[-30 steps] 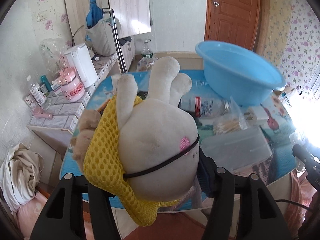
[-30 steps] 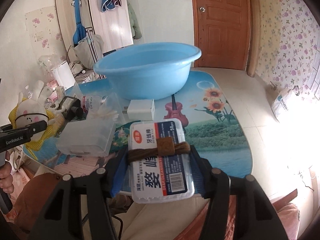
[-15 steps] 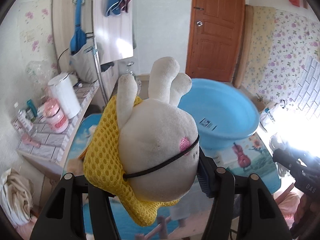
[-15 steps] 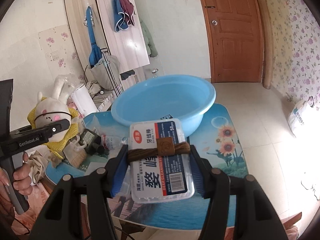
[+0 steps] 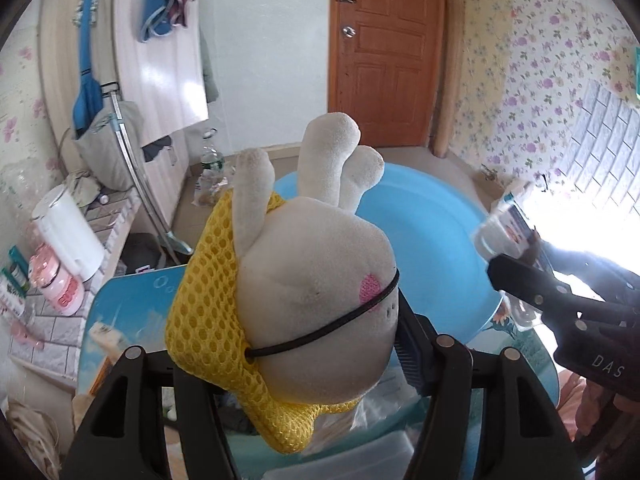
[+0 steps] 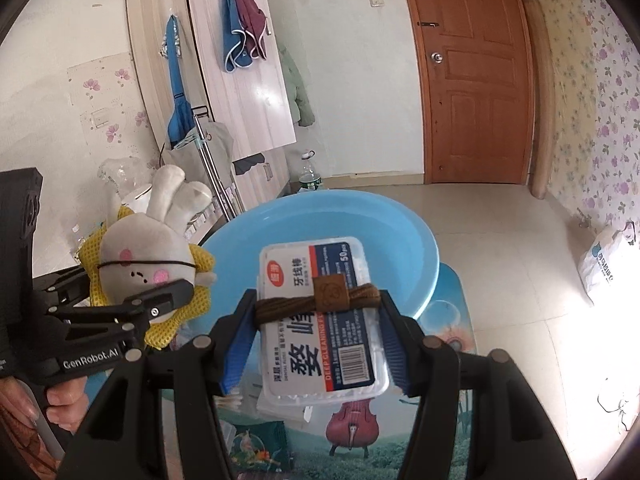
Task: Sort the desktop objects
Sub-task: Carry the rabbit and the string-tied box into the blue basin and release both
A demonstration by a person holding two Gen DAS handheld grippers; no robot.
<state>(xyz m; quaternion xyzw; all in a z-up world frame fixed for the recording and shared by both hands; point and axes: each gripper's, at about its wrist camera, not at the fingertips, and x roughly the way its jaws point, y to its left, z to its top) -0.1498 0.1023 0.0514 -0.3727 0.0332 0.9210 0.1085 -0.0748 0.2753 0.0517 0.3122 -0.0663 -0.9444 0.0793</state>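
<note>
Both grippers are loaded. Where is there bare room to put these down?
The blue basin looks empty inside: the widest free spot. The table is bare right of the basin, around the sunflower print. Near edge is crowded: clear box, cotton swabs, dark packet.

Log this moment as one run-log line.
left gripper: opening, plush rabbit between jaws | right gripper: holds floss-pick box | both over blue basin

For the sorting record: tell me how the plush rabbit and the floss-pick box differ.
The plush rabbit is soft, rounded, cream, in yellow mesh; the floss-pick box is a hard, flat, clear rectangle with a printed label. A thin black cord circles the rabbit; a brown braided band wraps the box. Both sit between jaws, above the blue basin.
</note>
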